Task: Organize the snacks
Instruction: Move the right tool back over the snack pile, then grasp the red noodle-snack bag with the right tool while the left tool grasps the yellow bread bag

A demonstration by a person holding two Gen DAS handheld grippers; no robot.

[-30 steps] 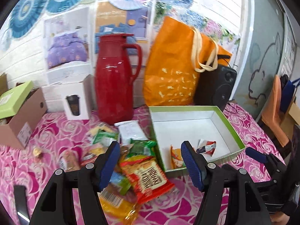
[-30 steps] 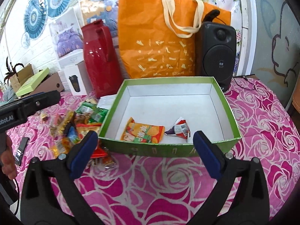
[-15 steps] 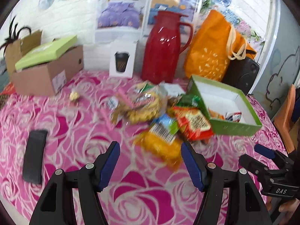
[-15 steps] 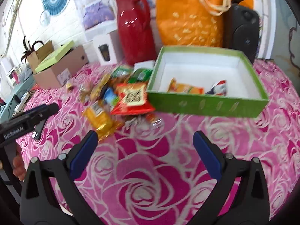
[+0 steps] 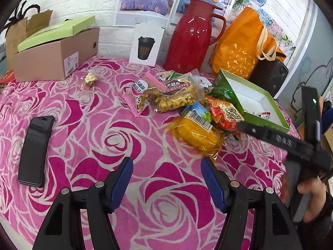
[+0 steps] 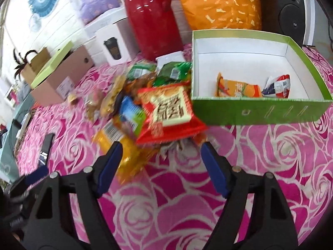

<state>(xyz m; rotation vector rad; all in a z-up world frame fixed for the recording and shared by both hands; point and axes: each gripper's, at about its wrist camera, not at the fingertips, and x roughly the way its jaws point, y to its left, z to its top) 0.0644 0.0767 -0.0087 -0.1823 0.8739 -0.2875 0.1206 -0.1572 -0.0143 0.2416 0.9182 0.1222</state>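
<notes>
Swung down toward the snack pile (image 6: pixel 149 108) beside the green box (image 6: pixel 260 110) — orange packet (image 6: pixel 237 88) and red-white packet (image 6: pixel 278 86) inside. Right gripper (image 6: pixel 160 158) closing, nothing clamped yet; left gripper (image 5: pixel 166 179) apart over bare tablecloth (image 5: pixel 100 137).

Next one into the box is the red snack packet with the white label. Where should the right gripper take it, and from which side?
Probably the near bottom edge of the red snack packet, approached from the camera side. It lies flat on top of the pile with that flared seam overhanging toward the right gripper, whose jaws are closing with nothing gripped. The far edge crowds the green box.
</notes>
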